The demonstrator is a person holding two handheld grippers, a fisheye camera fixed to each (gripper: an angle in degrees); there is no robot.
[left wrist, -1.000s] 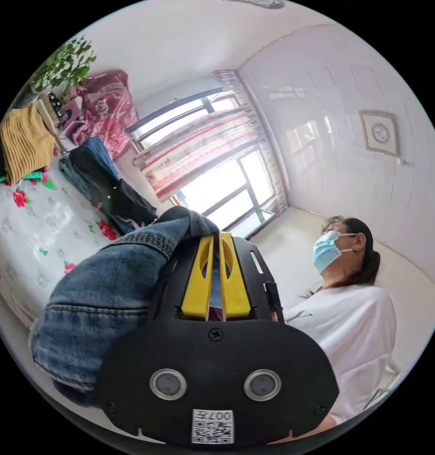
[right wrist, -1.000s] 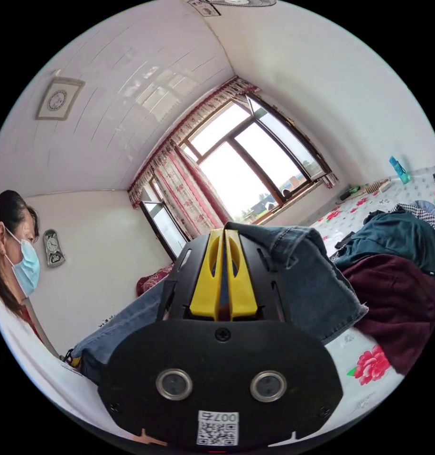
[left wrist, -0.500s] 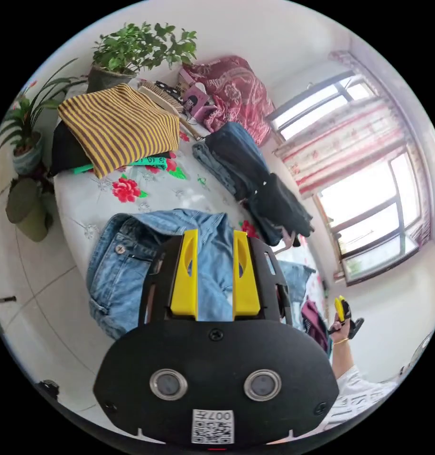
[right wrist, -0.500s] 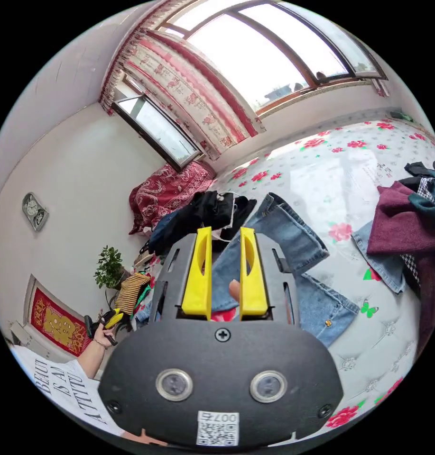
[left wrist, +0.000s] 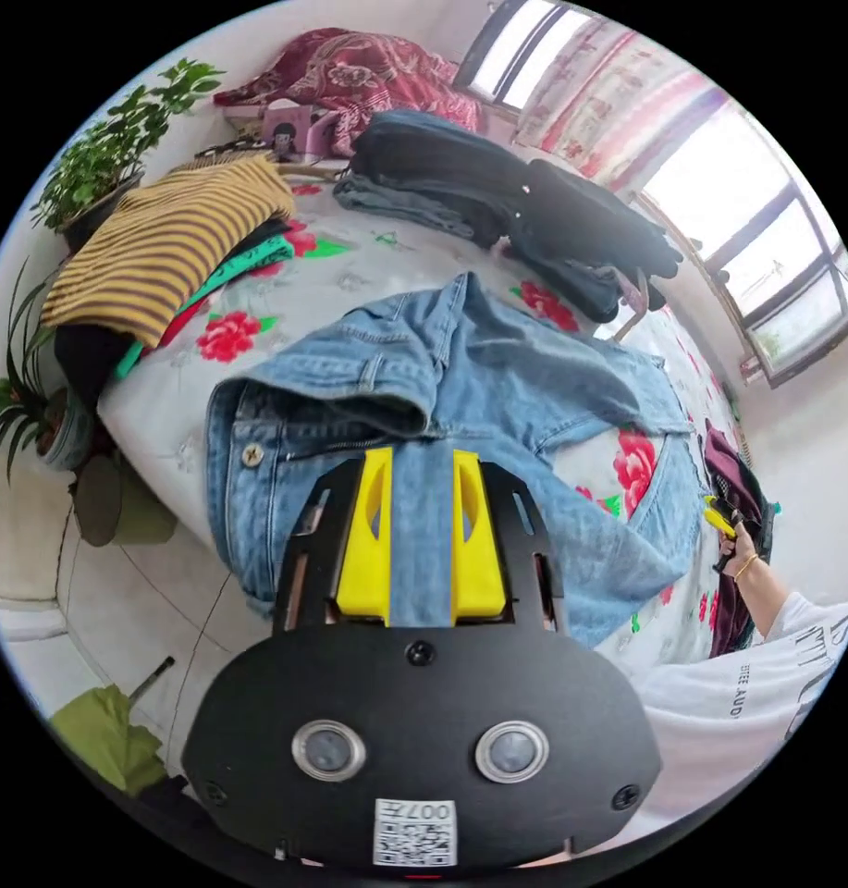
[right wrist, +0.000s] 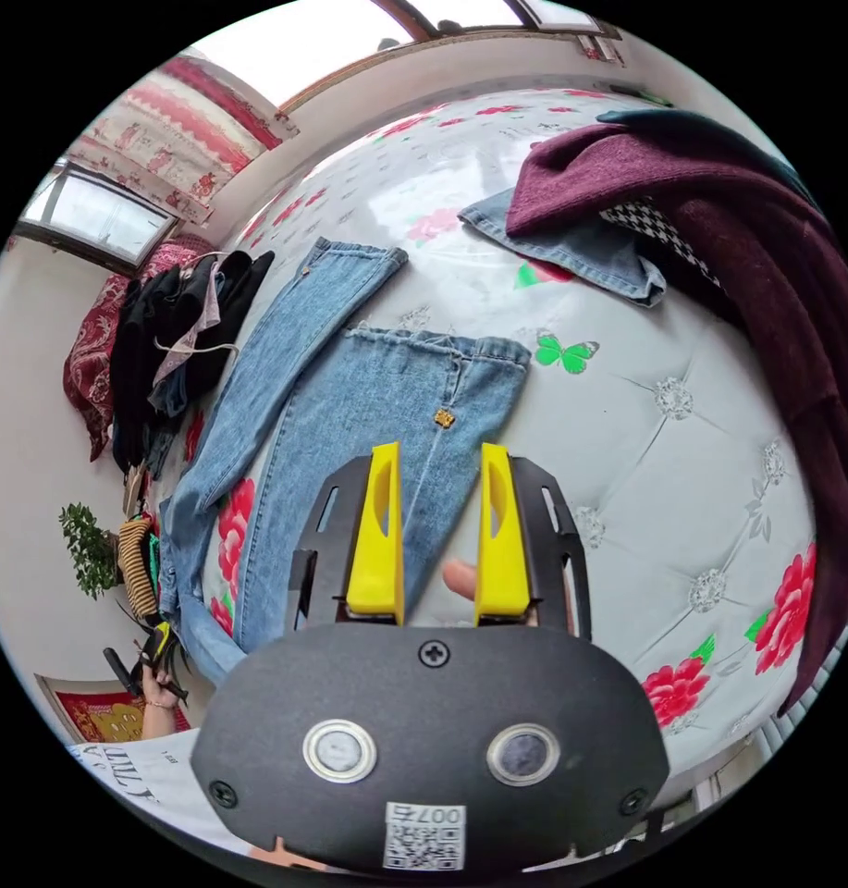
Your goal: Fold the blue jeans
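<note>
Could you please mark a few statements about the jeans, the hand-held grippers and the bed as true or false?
1. The blue jeans lie spread on the floral bed cover. True.
2. The right hand-held gripper is clamped on a hem. False: its jaws stand apart, holding nothing.
3. A striped yellow garment lies beyond the waistband. True.
4. The left hand-held gripper grips a maroon sweater. False: it is open above denim.

The right gripper point(right wrist: 437, 532) hung over the blue jeans point(right wrist: 350, 416), yellow jaws parted with nothing between them. The jeans lay spread on the flowered bed cover point(right wrist: 645, 444), legs apart. A maroon garment point(right wrist: 719, 213) was heaped nearby, and the left gripper point(right wrist: 155, 643) showed far off.
</note>
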